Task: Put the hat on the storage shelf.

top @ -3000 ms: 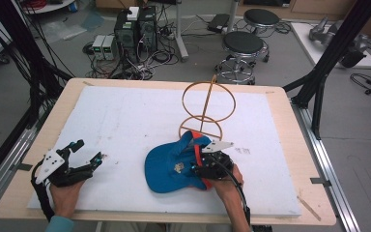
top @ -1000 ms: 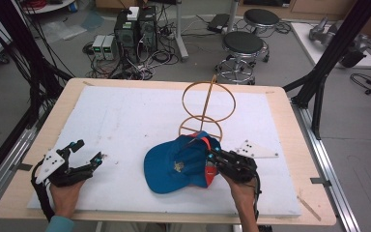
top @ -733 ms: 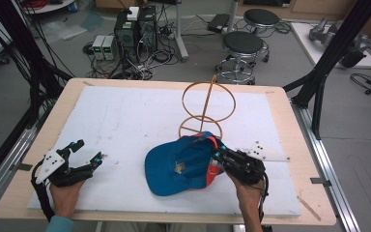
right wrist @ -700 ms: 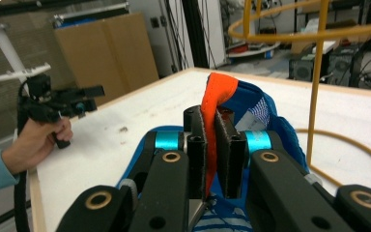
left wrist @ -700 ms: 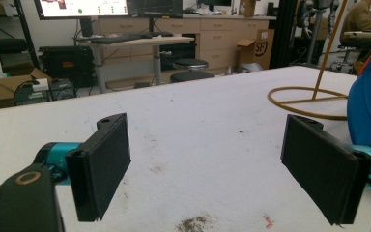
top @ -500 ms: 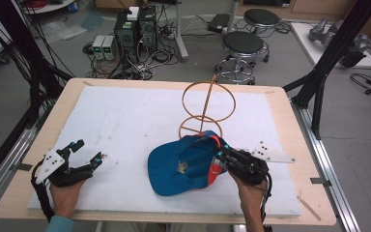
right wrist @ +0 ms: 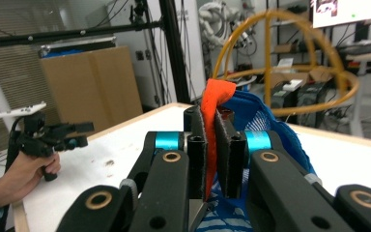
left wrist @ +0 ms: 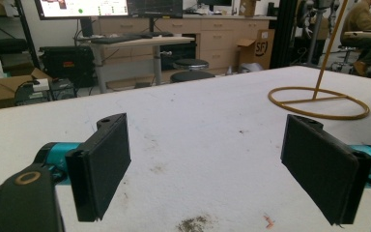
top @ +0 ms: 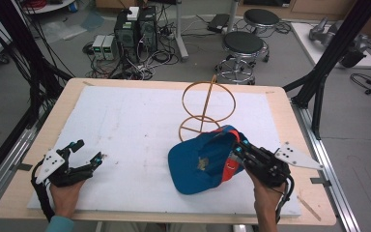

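High view first: the right gripper (top: 237,151) is clamped on the orange edge of a blue cap (top: 204,160), which is held tilted at the near right of the white table pad (top: 125,121), just in front of the base ring of a gold wire stand (top: 207,108). Right gripper view confirms it, with the black jaws pressed tight on the orange band (right wrist: 214,130). Over at the near left, the left gripper (top: 83,157) rests by the pad's edge with its jaws spread wide and nothing between them.
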Tool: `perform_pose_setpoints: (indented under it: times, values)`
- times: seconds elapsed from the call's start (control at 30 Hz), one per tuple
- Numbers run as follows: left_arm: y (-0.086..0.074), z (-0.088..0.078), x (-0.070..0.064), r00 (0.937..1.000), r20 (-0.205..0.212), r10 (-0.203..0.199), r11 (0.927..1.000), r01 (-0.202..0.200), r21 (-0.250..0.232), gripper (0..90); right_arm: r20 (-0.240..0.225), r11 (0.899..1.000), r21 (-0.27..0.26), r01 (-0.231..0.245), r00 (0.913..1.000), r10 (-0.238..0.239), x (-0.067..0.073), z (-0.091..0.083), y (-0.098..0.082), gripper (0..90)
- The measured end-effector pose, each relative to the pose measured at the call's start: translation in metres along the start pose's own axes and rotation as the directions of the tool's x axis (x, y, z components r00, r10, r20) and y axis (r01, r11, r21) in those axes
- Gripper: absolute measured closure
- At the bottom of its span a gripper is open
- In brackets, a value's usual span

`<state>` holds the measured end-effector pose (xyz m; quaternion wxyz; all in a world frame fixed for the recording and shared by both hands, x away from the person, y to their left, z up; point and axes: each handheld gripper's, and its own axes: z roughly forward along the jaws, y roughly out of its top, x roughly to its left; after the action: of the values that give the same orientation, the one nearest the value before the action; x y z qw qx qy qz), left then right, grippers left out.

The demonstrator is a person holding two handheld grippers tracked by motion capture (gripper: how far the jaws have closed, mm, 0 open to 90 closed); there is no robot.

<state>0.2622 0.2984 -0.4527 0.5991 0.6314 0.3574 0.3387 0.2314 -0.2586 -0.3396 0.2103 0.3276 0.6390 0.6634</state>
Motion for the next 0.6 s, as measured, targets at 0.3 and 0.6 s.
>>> perform_pose_setpoints:
  times: [0.3,0.6]
  values:
    - [0.000,0.000,0.000,1.0000,-0.002,0.000,1.0000,0.000,0.001,18.0,0.089,0.998,-0.036,0.050,0.9950,-0.046,-0.006,-0.038,0.028,84.6]
    - [0.000,0.000,0.000,1.0000,-0.003,0.002,1.0000,-0.002,0.002,18.0,0.165,0.993,-0.029,0.117,0.9800,-0.111,-0.005,-0.056,0.045,84.6]
